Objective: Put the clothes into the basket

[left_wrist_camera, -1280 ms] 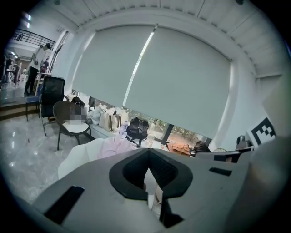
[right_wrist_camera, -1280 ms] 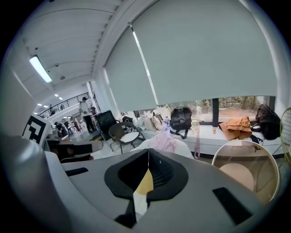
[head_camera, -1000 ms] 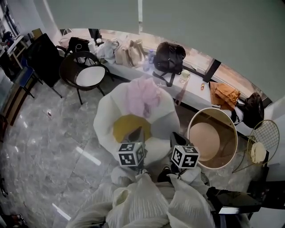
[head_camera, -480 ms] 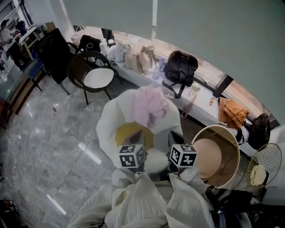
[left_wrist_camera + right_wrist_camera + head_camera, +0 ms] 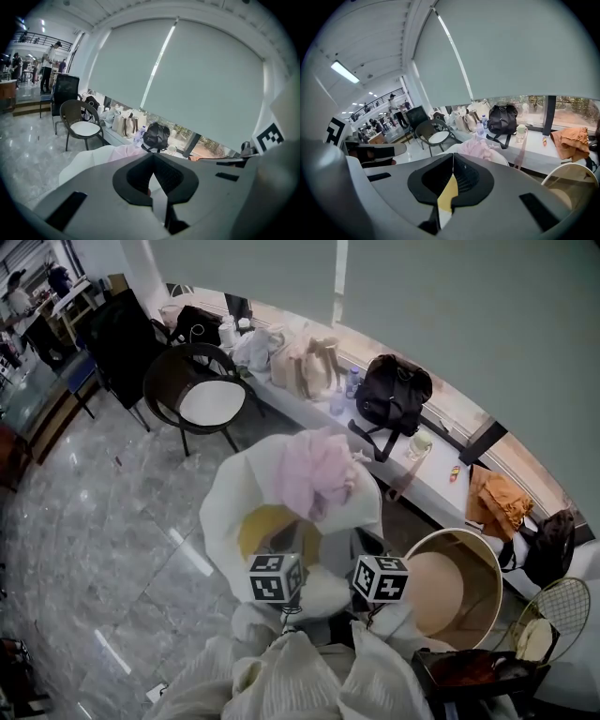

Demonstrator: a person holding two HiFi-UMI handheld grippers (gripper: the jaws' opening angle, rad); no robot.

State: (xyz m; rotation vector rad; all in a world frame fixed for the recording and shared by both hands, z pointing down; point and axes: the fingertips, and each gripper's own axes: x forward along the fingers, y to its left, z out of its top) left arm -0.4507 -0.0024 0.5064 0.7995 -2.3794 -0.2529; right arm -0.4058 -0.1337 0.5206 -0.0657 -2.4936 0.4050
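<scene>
you're at the approach step: nothing has been picked up yet. the white armchair (image 5: 223,512) sits straight ahead of you, and the pink garment (image 5: 319,470) is draped over its back, above the yellow seat cushion (image 5: 267,526). the round basket (image 5: 436,579) stands on the floor just right of the armchair and looks empty. your left gripper (image 5: 153,161) has its jaws pressed together on nothing, and so does your right gripper (image 5: 453,161); both point at the armchair's near edge, short of the garment. the next move likely calls for parting one pair of jaws, reaching over the cushion to pinch a fold of pink cloth, then swinging it right and over the basket rim. by count: one armchair, one basket, one pink garment on the chair, one orange garment (image 5: 494,502) lying on the window ledge well beyond the basket, and two grippers.
</scene>
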